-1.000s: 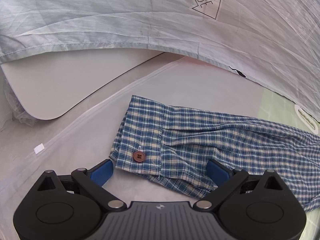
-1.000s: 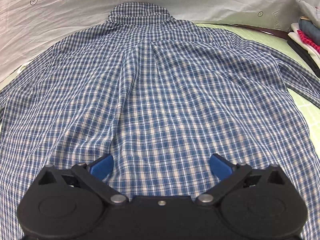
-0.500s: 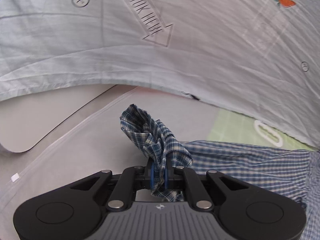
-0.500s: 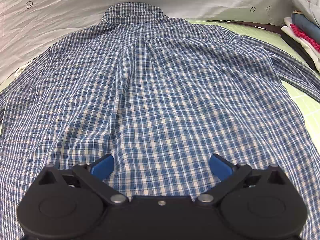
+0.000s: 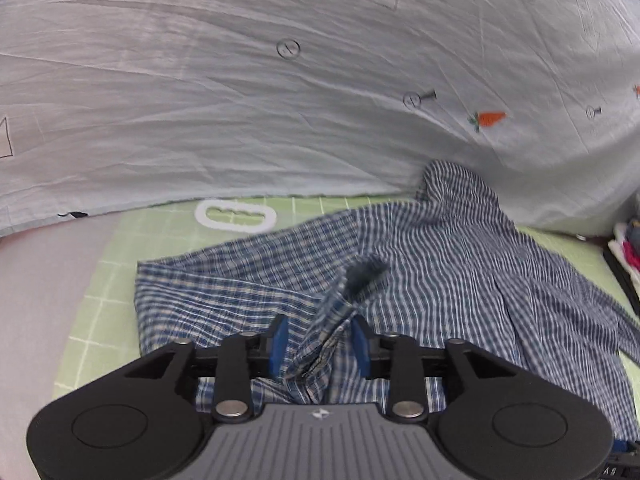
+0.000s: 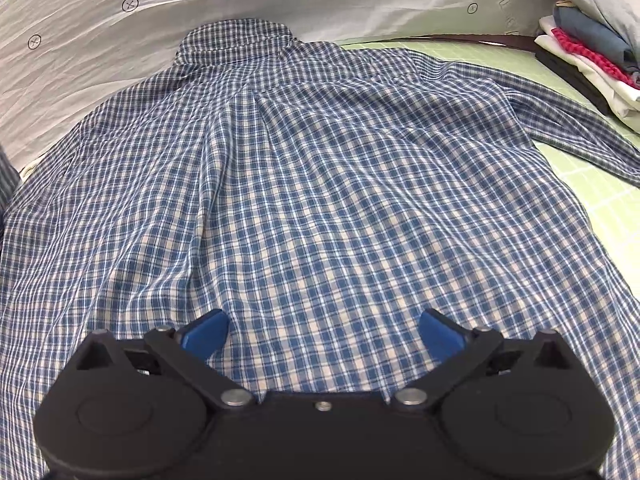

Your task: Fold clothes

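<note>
A blue and white checked shirt [image 6: 320,180] lies back-up on the green grid mat [image 6: 592,160], its collar [image 6: 236,40] at the far end. My right gripper [image 6: 323,334] hovers open over the lower back of the shirt, nothing between its fingers. In the left wrist view the same shirt [image 5: 460,264] spreads to the right, with its left sleeve folded inward. The sleeve's cuff [image 5: 332,320] hangs loosely between the jaws of my left gripper [image 5: 319,342], which are opening; the blue pads stand clear of the cloth.
A wrinkled white sheet [image 5: 240,100] with printed carrots and symbols rises behind the mat. A white oval ring [image 5: 235,216] lies on the mat's far left. A stack of folded clothes [image 6: 588,52] sits at the right edge. Bare grey tabletop [image 5: 44,280] shows left of the mat.
My left gripper shut on the cuff, lifted it and carried it right over the shirt's body, and its jaws have now parted. The right gripper has stayed put.
</note>
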{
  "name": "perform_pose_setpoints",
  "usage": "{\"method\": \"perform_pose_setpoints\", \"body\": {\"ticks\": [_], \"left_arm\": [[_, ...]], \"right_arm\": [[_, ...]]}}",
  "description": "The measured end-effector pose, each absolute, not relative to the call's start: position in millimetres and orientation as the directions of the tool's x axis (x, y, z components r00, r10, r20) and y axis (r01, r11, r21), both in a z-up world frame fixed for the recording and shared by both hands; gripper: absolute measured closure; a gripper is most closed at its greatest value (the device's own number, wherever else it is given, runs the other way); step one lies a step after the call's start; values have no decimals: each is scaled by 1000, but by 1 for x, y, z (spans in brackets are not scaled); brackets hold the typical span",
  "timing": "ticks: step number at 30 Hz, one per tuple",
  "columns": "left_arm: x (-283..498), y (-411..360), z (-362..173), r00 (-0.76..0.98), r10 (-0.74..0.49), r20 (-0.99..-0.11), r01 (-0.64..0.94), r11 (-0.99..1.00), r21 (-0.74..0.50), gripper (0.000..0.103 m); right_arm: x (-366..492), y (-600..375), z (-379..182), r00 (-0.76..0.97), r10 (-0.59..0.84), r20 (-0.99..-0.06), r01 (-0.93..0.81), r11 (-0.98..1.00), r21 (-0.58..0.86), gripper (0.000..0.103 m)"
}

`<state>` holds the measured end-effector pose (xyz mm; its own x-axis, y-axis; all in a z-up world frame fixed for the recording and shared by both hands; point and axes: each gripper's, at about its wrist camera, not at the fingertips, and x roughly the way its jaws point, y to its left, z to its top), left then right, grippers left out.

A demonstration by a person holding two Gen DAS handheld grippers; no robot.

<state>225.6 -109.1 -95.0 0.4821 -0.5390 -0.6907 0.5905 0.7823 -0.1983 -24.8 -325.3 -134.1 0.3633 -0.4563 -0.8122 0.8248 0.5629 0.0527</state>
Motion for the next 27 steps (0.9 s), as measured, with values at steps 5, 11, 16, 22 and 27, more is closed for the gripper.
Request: {"method": "perform_pose_setpoints", "body": {"ticks": [5, 11, 16, 22, 27], "left_arm": [[217, -96, -108, 463, -508, -726, 532, 815, -231, 26], [227, -68, -128, 474, -357, -805, 401, 901, -163, 21], [230, -59, -142, 467, -276, -840, 334, 935, -121, 21], [237, -57, -150, 451, -249, -857, 309, 945, -112, 21], [239, -57, -157, 434, -242, -868, 313, 944, -106, 21]], "right_arm": [[-22, -324, -126, 358, -497, -790, 824, 566, 17, 0], [20, -330, -108, 463, -471, -751, 775, 627, 85, 0], [70, -337, -101, 588, -356, -726, 704, 667, 244, 0], [115, -347, -129, 796, 22, -605, 540, 428, 725, 1], [141, -336, -162, 849, 191, -492, 473, 139, 870, 19]]}}
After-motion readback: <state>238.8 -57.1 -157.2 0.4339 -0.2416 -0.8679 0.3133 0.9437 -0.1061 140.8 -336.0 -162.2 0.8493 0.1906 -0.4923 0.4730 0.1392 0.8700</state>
